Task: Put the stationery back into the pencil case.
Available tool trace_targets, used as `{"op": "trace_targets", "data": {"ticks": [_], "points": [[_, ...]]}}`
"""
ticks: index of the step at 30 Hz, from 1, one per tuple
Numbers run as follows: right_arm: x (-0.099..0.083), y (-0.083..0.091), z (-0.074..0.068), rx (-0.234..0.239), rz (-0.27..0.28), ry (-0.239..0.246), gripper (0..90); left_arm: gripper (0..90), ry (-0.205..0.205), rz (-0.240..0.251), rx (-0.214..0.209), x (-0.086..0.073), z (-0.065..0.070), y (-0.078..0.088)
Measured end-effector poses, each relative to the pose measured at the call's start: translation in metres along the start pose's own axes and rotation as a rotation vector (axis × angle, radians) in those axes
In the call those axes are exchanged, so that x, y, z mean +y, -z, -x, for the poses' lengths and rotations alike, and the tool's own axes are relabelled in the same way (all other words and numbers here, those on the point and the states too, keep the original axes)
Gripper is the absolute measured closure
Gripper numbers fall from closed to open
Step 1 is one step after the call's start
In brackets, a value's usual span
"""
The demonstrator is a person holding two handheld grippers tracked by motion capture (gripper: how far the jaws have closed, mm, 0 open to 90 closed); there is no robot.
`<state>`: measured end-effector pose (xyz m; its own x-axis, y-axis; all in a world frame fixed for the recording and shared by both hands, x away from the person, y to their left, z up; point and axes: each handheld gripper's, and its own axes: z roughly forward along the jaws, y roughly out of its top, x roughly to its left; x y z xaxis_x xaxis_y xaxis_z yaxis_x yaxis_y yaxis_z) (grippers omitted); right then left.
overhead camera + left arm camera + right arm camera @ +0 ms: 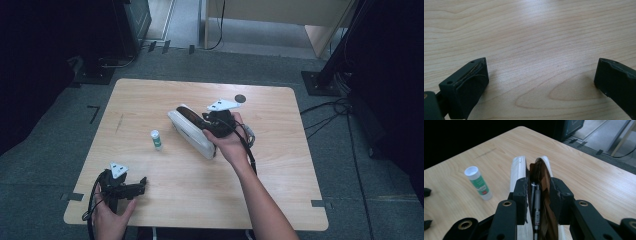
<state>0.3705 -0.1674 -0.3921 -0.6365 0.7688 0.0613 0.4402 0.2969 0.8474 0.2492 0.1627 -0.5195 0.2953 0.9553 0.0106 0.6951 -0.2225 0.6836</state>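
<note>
A white pencil case [192, 131] lies open at the middle of the wooden table [280, 165]; its brown lining shows between its white walls [517, 167]. A silver pen [537, 205] lies inside it. My right gripper [206, 123] hangs over the case's near end. Its jaws stand a little apart on either side of the pen [537, 187], and I see no contact with it. A white glue stick [156, 139] with a green label [479, 182] lies left of the case. My left gripper [142, 184] rests near the front left corner, open over bare wood [541, 62].
A small dark round mark [240, 98] sits on the table behind the case. Grey carpet surrounds the table, with cables [325, 112] at the right and black stands [320, 82] at the back corners. Bare wood lies along the front and right of the table.
</note>
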Motion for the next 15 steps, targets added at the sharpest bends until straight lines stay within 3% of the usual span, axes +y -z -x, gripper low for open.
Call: {"op": "trace_targets", "data": {"ticks": [6,10,14,15], "points": [[-0.010,0.020,-0.004,0.036,0.024,-0.003,63.1,0.0,0.013,-0.002,0.013,0.001,0.004,-0.001],[-0.017,0.031,-0.006,0.050,0.028,-0.015,55.4,0.0,0.014,0.004,0.015,0.003,0.009,-0.003],[-0.022,0.041,-0.010,0.071,0.043,-0.013,50.2,14.7,0.029,0.030,0.008,0.009,0.014,-0.005],[-0.023,0.043,-0.011,0.074,0.046,-0.012,49.0,14.9,0.035,0.033,-0.005,0.011,0.014,-0.006]]}}
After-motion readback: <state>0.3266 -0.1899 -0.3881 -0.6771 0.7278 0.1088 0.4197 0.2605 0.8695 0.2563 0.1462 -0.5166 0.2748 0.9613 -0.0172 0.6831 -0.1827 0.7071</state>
